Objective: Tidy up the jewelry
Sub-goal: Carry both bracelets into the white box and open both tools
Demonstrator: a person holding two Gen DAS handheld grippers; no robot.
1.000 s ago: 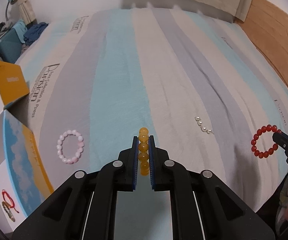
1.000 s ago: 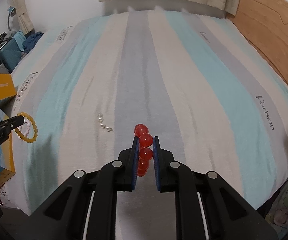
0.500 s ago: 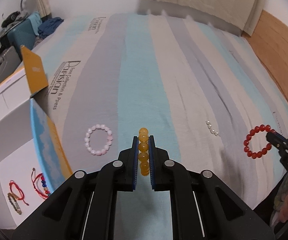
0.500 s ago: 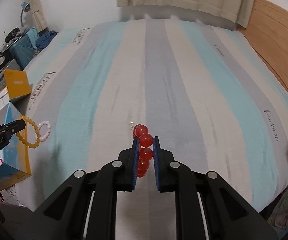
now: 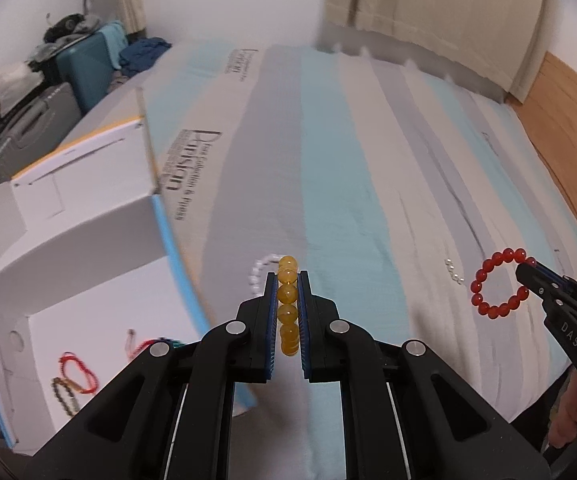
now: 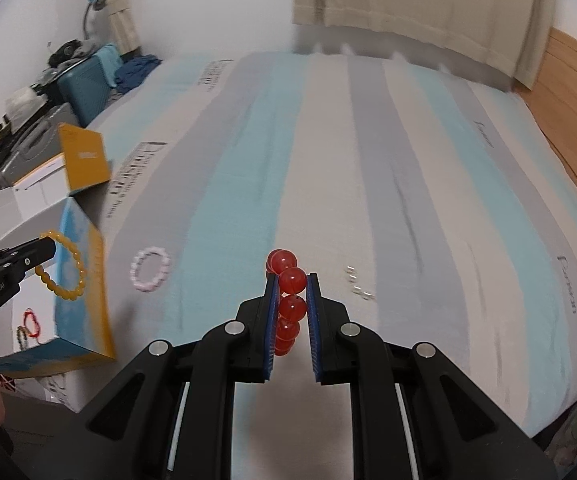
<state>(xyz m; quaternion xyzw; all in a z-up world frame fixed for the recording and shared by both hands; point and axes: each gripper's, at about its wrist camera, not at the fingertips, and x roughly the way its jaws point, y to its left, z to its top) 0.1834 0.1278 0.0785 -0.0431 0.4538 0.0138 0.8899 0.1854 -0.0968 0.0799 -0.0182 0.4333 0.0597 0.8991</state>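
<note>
While the left wrist view is a bit smeared, you can see the left gripper [image 5: 288, 312] clamped on the yellow bead bracelet [image 5: 288, 304], held up over the striped bed [image 5: 340, 184] right next to the open white box [image 5: 88, 280], which already has a couple of cord bracelets [image 5: 74, 376] in it. Off to the right, the right gripper [image 5: 528, 270] has the red bead bracelet [image 5: 496, 282] dangling from its tip.

From the right wrist, the jaws pinch the red beads edge-on, only a few of them between the pads. A pink bracelet [image 6: 150, 270] and a little pearl strand [image 6: 358, 284] lie on the sheet.

My worry: round beads in a thin pinch can roll out mid-carry, and letting go too early near the box edge would drop the yellow one outside it.
</note>
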